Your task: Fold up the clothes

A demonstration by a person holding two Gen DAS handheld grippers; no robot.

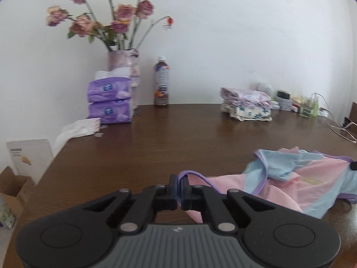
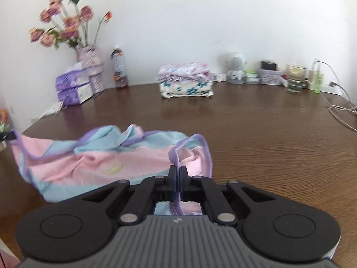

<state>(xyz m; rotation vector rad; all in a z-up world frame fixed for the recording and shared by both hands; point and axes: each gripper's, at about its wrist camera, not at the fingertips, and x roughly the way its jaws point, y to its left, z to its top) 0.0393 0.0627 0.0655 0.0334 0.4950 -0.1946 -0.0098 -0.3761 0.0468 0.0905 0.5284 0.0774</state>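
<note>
- Left gripper (image 1: pixel 179 186): clamped on the purple-trimmed edge of the pink and blue garment (image 1: pixel 308 185), at its left end.
- Right gripper (image 2: pixel 177 179): clamped on a purple trim loop at the garment's right end.
- Garment position: spread between both grippers on the near part of the brown table (image 1: pixel 156 138), middle rumpled, upper blue layer bunched.
- Recommended handling: draw both ends apart evenly until the bunched middle flattens; avoid a hard pull, since thin knit likely stretches at the trim.
- Keep both ends level and low so the hem stays straight before folding over.
- Destination, judged: folded stack of clothes (image 2: pixel 186 81) at the far edge, well apart from the garment.
- Keep clear of the bottle (image 1: pixel 161 82) and the cables (image 2: pixel 341 107).
</note>
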